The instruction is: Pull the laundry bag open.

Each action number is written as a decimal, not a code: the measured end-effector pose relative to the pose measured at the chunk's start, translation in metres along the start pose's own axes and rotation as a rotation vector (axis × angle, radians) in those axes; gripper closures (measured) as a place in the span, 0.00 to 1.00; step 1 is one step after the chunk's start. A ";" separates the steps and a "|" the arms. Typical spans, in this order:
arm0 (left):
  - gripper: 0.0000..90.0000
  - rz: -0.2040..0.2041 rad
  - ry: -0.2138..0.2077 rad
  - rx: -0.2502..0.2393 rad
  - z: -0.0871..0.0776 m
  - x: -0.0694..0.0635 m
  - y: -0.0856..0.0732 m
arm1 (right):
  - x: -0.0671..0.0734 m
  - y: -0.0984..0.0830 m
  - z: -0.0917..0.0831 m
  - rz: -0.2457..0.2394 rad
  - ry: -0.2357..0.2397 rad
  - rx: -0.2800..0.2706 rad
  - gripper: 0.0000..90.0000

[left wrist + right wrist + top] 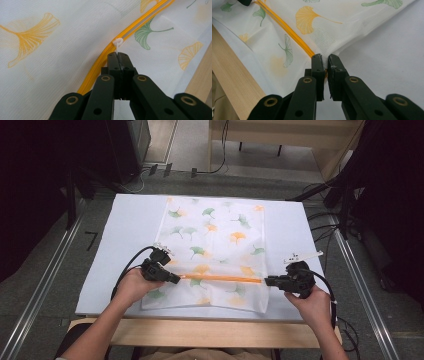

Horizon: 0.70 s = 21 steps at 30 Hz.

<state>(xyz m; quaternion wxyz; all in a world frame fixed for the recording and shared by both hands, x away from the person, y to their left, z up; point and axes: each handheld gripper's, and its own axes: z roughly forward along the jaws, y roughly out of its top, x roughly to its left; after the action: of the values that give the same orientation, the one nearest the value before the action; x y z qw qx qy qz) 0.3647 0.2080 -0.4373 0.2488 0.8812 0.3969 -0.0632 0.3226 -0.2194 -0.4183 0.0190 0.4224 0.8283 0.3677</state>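
A white mesh bag printed with green and orange ginkgo leaves lies flat on the white board. An orange zipper runs across its near part. My left gripper is at the zipper's left end, shut on the small white zipper pull. The orange zipper curves away under its jaws. My right gripper is at the zipper's right end, shut on the bag's edge, where the orange zipper ends. The mesh is pulled taut there.
The white board rests on a wooden table edge. Cables and metal rails lie on the grey floor around it. A wooden bench stands at the back.
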 end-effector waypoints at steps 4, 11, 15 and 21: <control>1.00 -0.005 0.002 0.000 -0.002 0.002 -0.002 | 0.000 0.001 0.001 -0.002 0.000 0.003 0.96; 1.00 -0.030 0.016 -0.005 -0.009 0.008 -0.008 | -0.003 0.001 0.002 0.003 0.002 0.004 0.96; 1.00 -0.038 0.012 -0.012 -0.012 0.011 -0.011 | -0.003 0.001 0.003 0.008 0.009 0.007 0.95; 1.00 -0.048 0.015 -0.011 -0.015 0.015 -0.015 | -0.004 0.002 0.004 0.008 0.016 0.010 0.95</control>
<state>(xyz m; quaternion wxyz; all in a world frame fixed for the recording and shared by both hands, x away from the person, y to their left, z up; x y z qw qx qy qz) 0.3626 0.2338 -0.4346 0.2490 0.8705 0.4202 -0.0605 0.3279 -0.2195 -0.4213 0.0086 0.4229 0.8286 0.3669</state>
